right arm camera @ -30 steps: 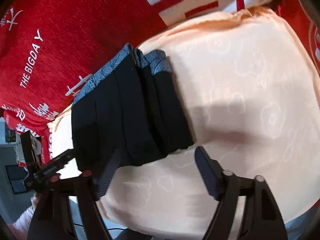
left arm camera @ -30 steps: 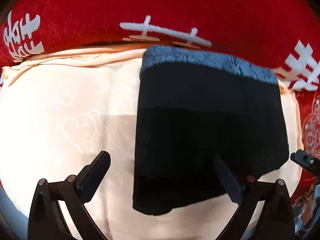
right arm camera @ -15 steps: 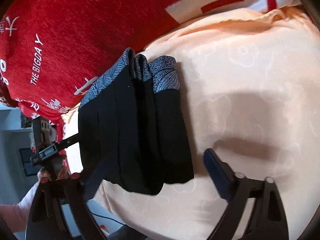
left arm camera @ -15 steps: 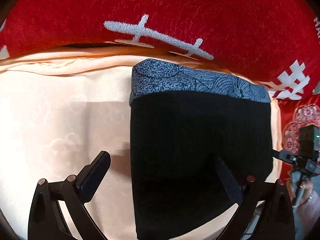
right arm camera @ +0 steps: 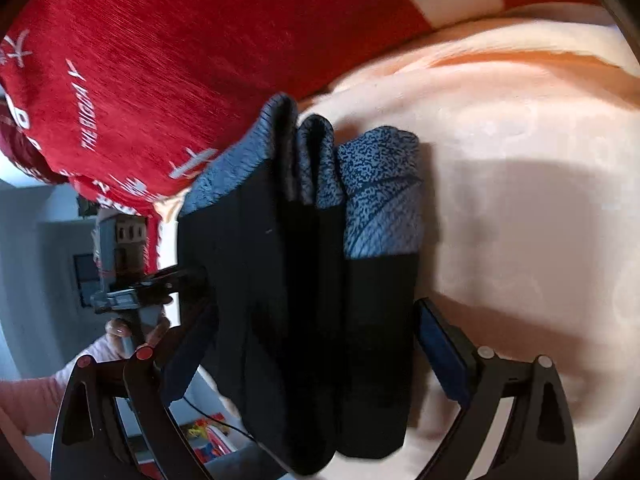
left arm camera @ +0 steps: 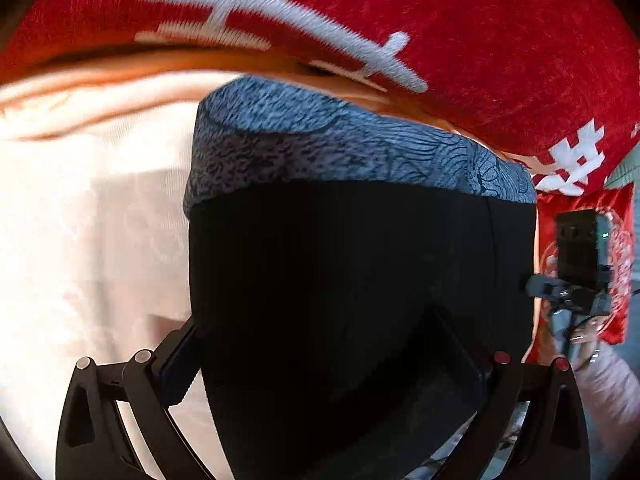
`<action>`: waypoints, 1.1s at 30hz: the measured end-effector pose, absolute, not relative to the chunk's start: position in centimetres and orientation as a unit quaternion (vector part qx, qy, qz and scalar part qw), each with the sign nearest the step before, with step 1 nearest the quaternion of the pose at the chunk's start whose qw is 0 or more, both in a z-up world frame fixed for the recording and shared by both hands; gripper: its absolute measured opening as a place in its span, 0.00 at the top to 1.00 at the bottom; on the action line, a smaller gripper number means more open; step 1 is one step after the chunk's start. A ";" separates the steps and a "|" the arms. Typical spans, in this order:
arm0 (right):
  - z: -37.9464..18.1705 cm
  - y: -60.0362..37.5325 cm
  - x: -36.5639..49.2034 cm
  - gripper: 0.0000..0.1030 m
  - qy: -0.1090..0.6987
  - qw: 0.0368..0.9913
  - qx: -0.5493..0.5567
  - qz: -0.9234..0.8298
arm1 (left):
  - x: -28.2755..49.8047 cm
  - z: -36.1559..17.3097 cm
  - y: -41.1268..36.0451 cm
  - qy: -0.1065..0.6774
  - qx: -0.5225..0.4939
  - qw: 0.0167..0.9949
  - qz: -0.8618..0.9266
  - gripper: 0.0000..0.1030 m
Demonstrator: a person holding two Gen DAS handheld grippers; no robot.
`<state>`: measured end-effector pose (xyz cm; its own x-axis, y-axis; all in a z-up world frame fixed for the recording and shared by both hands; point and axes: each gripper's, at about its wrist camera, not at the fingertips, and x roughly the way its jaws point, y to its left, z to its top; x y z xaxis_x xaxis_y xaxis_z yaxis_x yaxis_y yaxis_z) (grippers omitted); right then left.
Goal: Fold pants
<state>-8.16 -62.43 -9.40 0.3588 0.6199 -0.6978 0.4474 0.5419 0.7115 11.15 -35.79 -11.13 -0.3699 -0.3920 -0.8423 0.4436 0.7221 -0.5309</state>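
Observation:
The black pants (left arm camera: 352,280) lie folded into a thick stack with a blue-grey patterned waistband (left arm camera: 352,152) at the far end, on a peach sheet (left arm camera: 80,240). My left gripper (left arm camera: 320,360) is open, with its fingers on either side of the stack's near end. In the right wrist view the folded layers of the pants (right arm camera: 304,300) show side on, and my right gripper (right arm camera: 312,352) is open with its fingers straddling the stack. The other gripper shows at the pants' far edge in both the left view (left arm camera: 576,280) and the right view (right arm camera: 136,292).
A red blanket with white characters (left arm camera: 400,20) is bunched behind the pants; it also shows in the right wrist view (right arm camera: 160,60). The peach sheet (right arm camera: 520,200) spreads to the right of the stack. The bed's edge and floor clutter (right arm camera: 208,432) lie at lower left.
Both grippers have moved in closer to the folded pants, so that their open fingers now sit on either side of the stack. The pants have stayed in place.

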 end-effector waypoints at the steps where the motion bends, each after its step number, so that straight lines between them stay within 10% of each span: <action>1: -9.7 -62.3 -8.2 0.05 0.566 0.671 0.474 0.066 | 11.3 -11.3 -35.4 0.745 0.009 0.555 -0.370 0.01; 8: -10.2 -63.1 -8.5 0.10 0.562 0.646 0.515 0.038 | 10.5 -9.8 -34.5 0.735 -0.005 0.579 -0.353 0.15; 14: -8.2 -63.6 -9.7 0.55 0.555 0.647 0.521 0.040 | 9.3 -6.3 -33.9 0.709 -0.013 0.606 -0.359 0.38; 33: -2.3 -54.5 -17.4 0.57 0.524 0.634 0.563 0.078 | 1.4 -1.3 -26.1 0.711 0.030 0.615 -0.339 0.38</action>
<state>-17.44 -54.54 -2.35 0.4379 0.6890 -0.5776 0.4910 0.3549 0.7956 1.35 -26.14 -1.25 -0.2408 -0.3738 -0.8957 0.4604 0.7684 -0.4445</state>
